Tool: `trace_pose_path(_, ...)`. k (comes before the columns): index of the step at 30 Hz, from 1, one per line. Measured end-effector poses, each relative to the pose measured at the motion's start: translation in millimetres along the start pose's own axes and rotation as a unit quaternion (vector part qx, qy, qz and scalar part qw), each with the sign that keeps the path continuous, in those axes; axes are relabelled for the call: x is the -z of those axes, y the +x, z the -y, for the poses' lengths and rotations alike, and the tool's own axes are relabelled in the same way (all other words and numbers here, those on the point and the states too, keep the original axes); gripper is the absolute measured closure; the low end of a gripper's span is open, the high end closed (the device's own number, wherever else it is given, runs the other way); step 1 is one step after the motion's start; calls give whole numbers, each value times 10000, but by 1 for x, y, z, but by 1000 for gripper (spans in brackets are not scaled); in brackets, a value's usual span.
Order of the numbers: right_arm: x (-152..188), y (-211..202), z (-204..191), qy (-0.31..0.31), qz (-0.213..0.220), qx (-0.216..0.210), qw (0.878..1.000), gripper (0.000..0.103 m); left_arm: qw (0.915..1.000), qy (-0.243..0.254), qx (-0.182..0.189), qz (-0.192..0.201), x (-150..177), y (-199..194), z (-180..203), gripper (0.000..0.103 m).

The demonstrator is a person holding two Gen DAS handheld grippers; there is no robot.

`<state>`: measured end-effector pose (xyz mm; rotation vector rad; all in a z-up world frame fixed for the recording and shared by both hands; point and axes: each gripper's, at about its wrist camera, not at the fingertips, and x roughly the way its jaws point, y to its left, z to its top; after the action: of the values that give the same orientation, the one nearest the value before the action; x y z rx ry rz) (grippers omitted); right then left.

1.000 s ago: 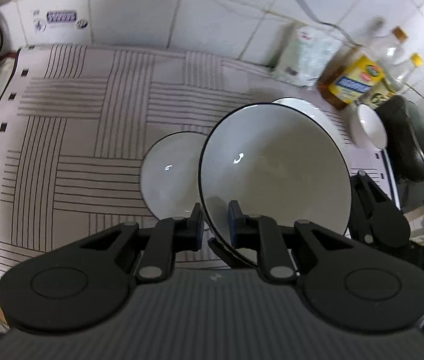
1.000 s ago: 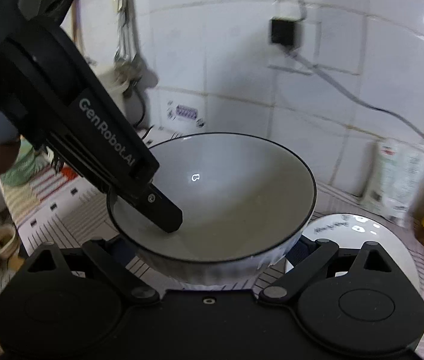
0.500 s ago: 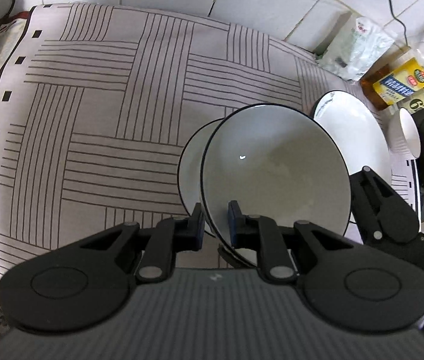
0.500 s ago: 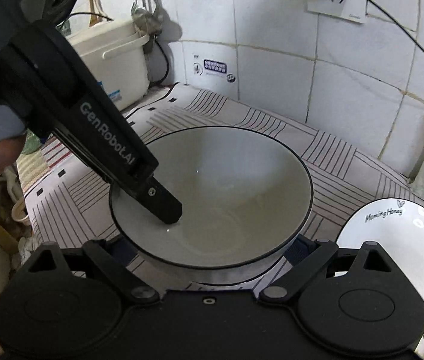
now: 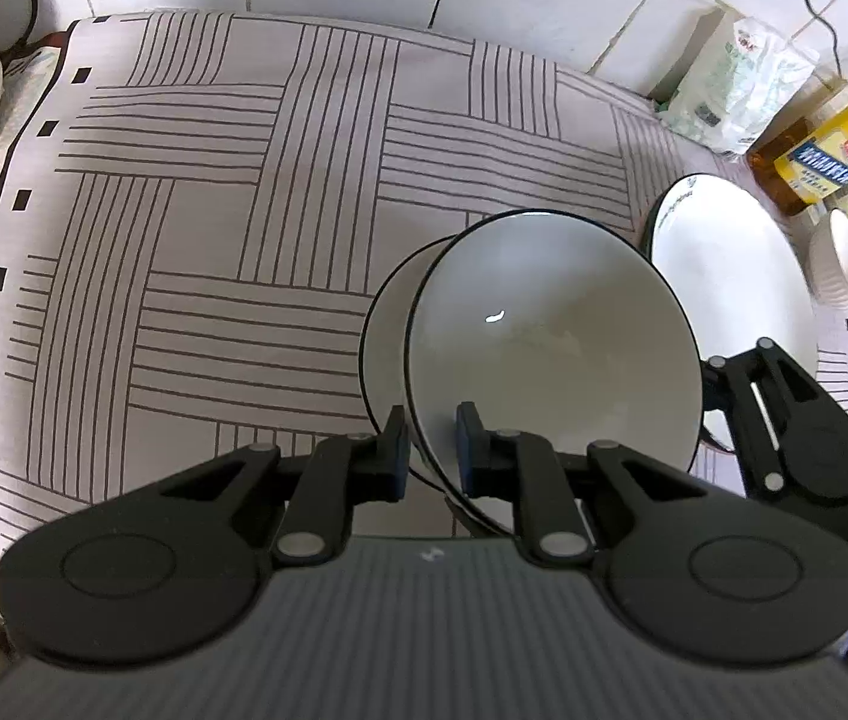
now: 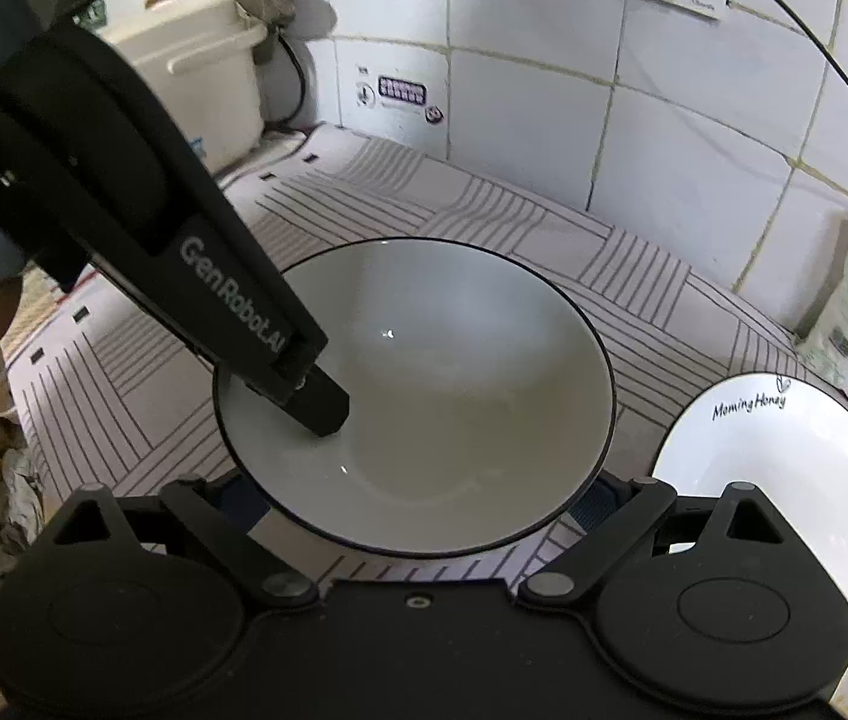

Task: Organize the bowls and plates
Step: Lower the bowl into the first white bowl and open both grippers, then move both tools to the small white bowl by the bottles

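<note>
Bowl btwn 2nd bowl & plate

- Bowl: glossy glazed ceramic, centre frame.
- Plate: smooth shiny ceramic, lower right.
- Cloth: matt striped fabric, left.
- Wall tiles: glossy, top.

The held bowl is hiding most of a second bowl behind it, while the right gripper's fingertips are lying out of sight beneath it.

cloth bare left, plate crowding right
</note>
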<state>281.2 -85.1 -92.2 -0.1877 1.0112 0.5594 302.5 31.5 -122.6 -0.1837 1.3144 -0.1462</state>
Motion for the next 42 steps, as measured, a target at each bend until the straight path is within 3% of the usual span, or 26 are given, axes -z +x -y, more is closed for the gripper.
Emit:
trace_pose_path(5,-4,4,-8,-91,-353,233,9991,4,9989,154,-391,203,0,2,4,90)
trace_pose_path(10,-4,6,-6,56,-253,247,9994,4,9995,68,-296,125,-6,3,-2,88)
trace_pose_path(13,-1,5,-4,197,-186,256,9993,4,9999,9,-133,89,-7,-1,-4,79)
trace_pose_path(15,2,3,-6,215,-133,345,9991,4,9997,75,-182,166,-6,-8,-1,67)
trace_pose_path(16,3,3,-6,238,-80,375,9990,4,9993,145,-218,253,-6,-13,0,67)
trace_pose_path(19,10,-1,-5,400,-2,397,9984,4,9985,304,-110,437,-3,-26,2,74)
trace_pose_path(22,16,-2,-5,516,11,469,9976,4,9976,437,-301,438,1,-25,2,91)
trace_pose_path(28,25,-21,-7,740,154,597,9953,4,9996,55,-77,272,6,-18,-12,94)
trace_pose_path(34,37,-66,-1,1036,489,820,9900,4,9989,213,-249,323,6,-35,-6,89)
trace_pose_path(39,52,-107,12,1233,695,1143,9833,4,9973,543,-212,444,11,-60,11,71)
trace_pose_path(42,61,-131,23,1358,835,1326,9783,4,9958,769,-121,488,12,-75,26,65)
